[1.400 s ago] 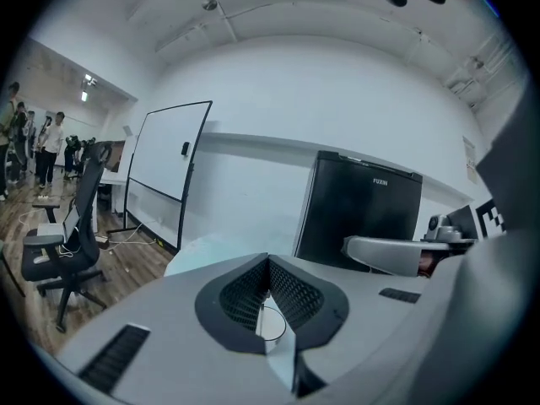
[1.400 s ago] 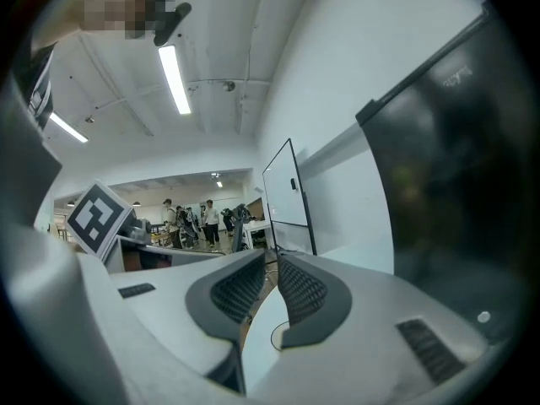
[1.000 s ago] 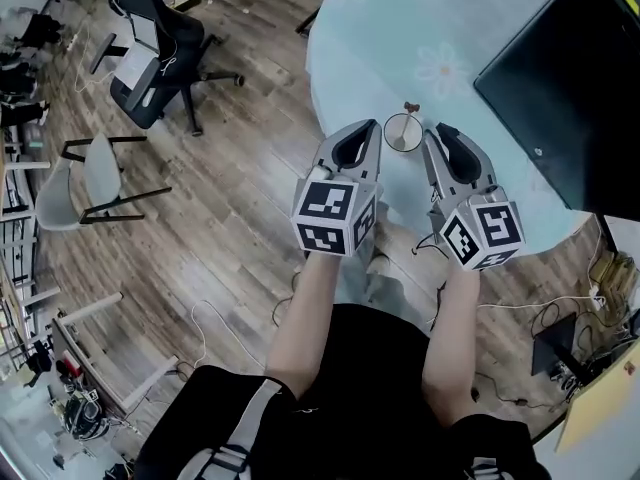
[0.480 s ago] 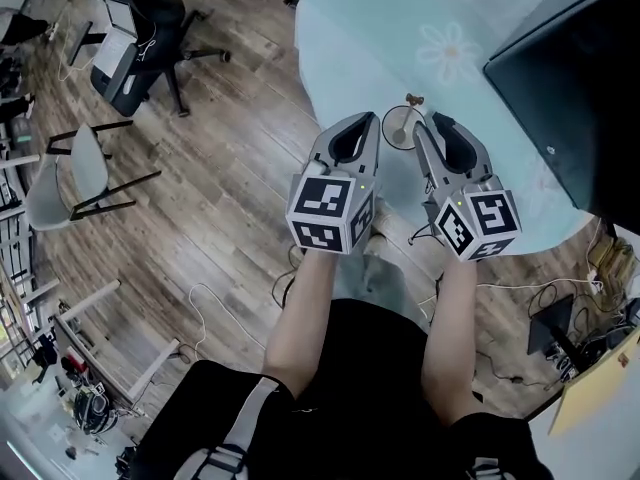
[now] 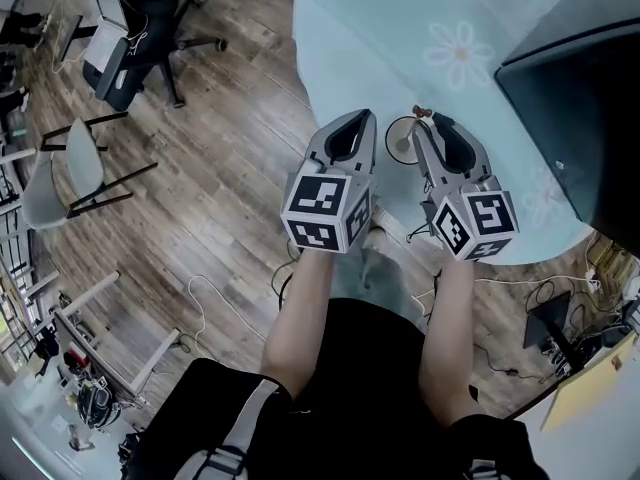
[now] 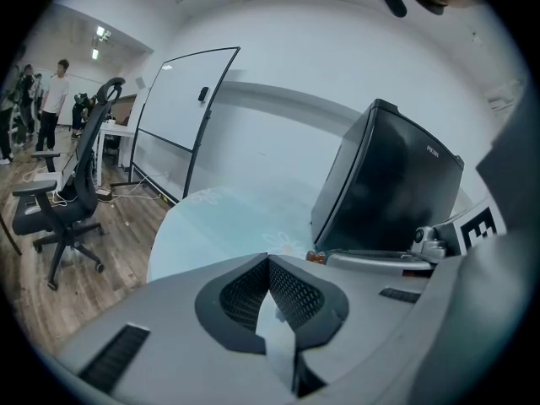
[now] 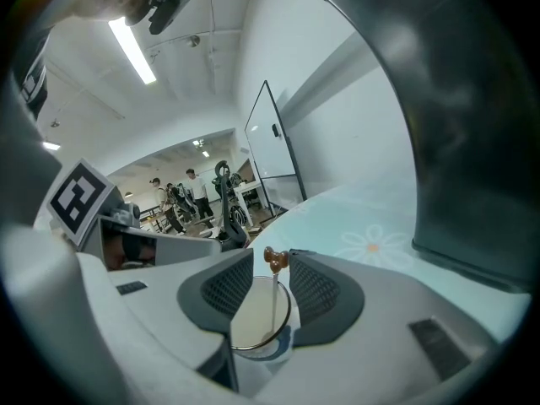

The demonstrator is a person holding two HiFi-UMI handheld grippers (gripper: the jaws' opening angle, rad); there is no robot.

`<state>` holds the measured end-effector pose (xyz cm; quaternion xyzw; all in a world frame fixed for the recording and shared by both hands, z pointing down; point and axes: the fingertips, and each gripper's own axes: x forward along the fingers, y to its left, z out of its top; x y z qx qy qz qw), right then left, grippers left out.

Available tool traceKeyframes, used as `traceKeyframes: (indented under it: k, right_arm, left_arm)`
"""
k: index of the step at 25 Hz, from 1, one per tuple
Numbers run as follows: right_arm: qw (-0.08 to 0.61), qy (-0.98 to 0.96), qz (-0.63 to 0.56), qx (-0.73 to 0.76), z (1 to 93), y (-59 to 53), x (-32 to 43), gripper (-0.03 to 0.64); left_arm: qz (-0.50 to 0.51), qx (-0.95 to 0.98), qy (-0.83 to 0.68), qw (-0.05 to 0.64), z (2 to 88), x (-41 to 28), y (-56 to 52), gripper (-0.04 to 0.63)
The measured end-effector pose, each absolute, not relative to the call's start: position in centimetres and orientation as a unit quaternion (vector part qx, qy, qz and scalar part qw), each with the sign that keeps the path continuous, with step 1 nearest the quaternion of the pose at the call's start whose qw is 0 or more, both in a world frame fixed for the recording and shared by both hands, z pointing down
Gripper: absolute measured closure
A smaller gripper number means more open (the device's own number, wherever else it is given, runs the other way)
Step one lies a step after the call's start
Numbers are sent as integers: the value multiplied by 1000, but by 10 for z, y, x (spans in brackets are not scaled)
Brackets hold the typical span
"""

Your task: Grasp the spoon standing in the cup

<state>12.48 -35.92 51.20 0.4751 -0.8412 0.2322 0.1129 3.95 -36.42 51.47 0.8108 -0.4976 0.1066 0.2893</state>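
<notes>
The right gripper (image 7: 272,256) is spreading its jaws wide around the brown-topped white spoon (image 7: 274,303) in the clear glass cup (image 7: 257,344), touching neither. The left gripper (image 6: 268,261) is clenching on nothing.

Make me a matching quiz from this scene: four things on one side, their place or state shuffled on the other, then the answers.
1. spoon
2. cup
3. left gripper
4. right gripper

A. jaws together, nothing held
B. standing in the cup
C. jaws apart, framing the spoon
D. on the pale blue table

Pairs: 1-B, 2-D, 3-A, 4-C
</notes>
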Motion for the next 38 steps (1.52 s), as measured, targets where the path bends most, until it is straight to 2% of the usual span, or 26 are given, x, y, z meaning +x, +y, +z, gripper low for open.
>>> traceKeyframes:
  k: [10,18,24,30,35,38]
  right_arm:
    - [126,-838,246,471,529,-372,122,482]
    - [129,-835,240,478,530,-372,122,561]
    - [126,-834,236,483,520,-365,123,565]
    - [104,-839,215,490,494,-360,127,565]
    - [40,-851,189,489,457,-357,129,565]
    - [26,-855,171,489,439,-355,130,565]
  left_arm:
    - [119,798,-509,298,527,25,-379,586]
    - [118,804,-503,295,525,30,-380,586]
    - [115,806,-506,286,515,29,-372,586]
    - [104,813,-508,266,494,33,-365,586]
    - [93,820,-508,247,473,35,-359,586]
    - [86,824,-508,235,461,36,-355,586]
